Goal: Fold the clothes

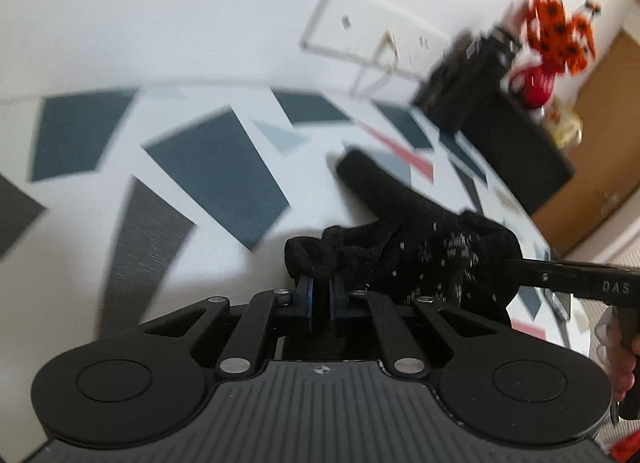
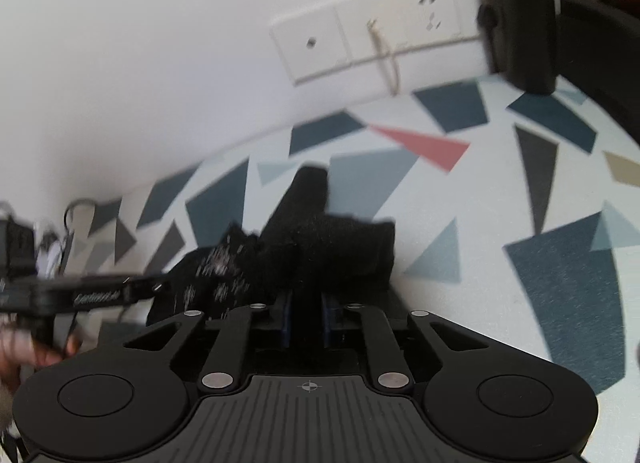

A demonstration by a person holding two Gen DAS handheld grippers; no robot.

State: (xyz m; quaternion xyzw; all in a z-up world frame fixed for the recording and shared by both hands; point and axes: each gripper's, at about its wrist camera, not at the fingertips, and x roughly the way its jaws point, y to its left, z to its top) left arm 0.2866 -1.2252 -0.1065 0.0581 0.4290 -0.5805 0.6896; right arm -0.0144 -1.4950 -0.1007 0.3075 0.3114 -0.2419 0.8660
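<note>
Two grippers pinch one black garment point(image 1: 432, 251) over a table point(image 1: 224, 167) patterned with grey, blue and pink shapes. In the left wrist view, the left gripper point(image 1: 321, 281) has its blue pads drawn almost together on a bunched black edge at 6 o'clock of the cloth; the rest of the fabric spreads toward 3 o'clock, with one dark strip reaching to 12 o'clock across the table. The right gripper's arm enters from 3 o'clock and meets the garment's far side, a hand point(image 1: 618, 355) behind it. In the right wrist view, the right gripper point(image 2: 307, 313) is clamped on the black cloth, which fills the narrow gap between its pads and rises toward 12 o'clock. The left gripper comes in from 9 o'clock, touching the speckled part of the garment. A white socket panel point(image 2: 360, 43) sits on the wall at 12 o'clock. Both views are blurred.
</note>
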